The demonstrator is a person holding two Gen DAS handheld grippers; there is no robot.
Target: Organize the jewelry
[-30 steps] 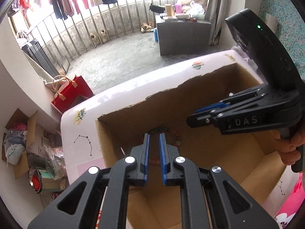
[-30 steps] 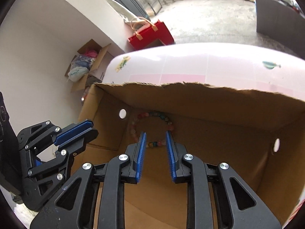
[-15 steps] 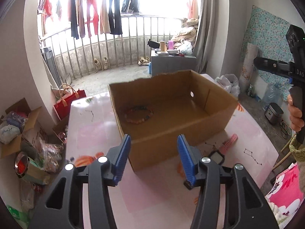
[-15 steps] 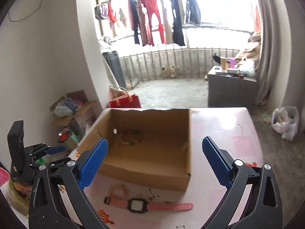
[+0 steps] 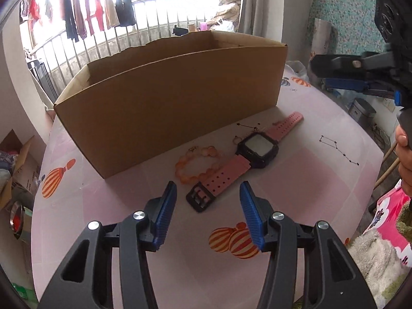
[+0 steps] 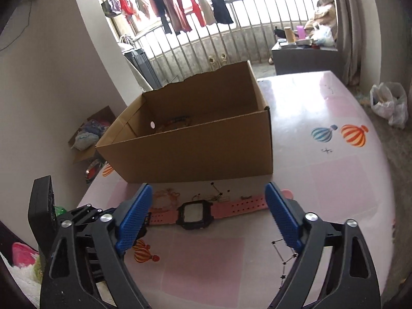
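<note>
Your left gripper (image 5: 208, 213) gapes empty before the box (image 5: 180, 97); your right gripper (image 6: 208, 221) is closing, empty, beside the watch (image 5: 242, 159).

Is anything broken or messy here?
Yes. The brown cardboard box has a ragged, torn far rim. The pink-strapped watch and the orange bead bracelet lie outside it on the table.

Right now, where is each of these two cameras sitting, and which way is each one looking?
Left wrist view: sits on the left gripper, looking down over the table at the pink watch, orange bead bracelet and cardboard box; the right gripper and hand show at its edge.
Right wrist view: sits on the right gripper, jaws closing on nothing, facing the same things; the left gripper shows lower left.
Shared: watch, box, table.
</note>
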